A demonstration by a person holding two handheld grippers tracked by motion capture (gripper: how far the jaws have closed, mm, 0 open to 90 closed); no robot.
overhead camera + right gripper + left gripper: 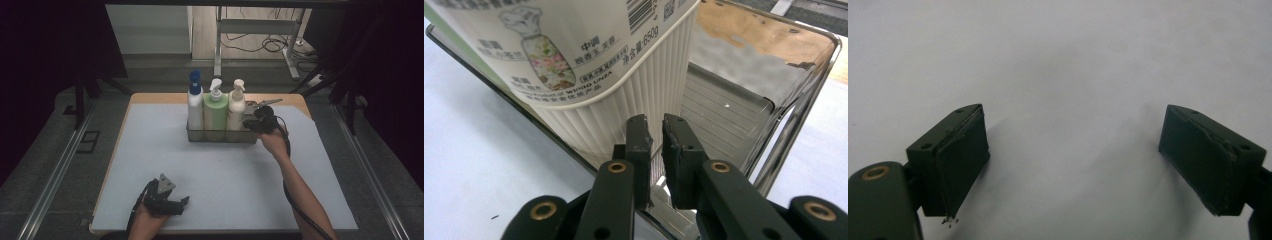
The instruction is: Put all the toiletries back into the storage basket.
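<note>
A metal wire basket [220,136] stands at the middle back of the white mat [215,175]. It holds three pump bottles: a white one with a blue top [195,107], a green one [215,114] and a cream one [236,111]. My right gripper [252,125] is at the basket's right end. In the right gripper view its jaws [655,131] stand a narrow gap apart, astride the basket's near wall [819,75], just beside the cream bottle [589,60]. My left gripper [182,203] rests near the mat's front edge, and its jaws [1073,155] are wide apart with only bare mat between them.
The wooden table edge [150,98] shows behind the mat. Beyond the table stand a white frame [260,30] and loose cables [272,45] on the floor. Dark rails run along both sides of the table.
</note>
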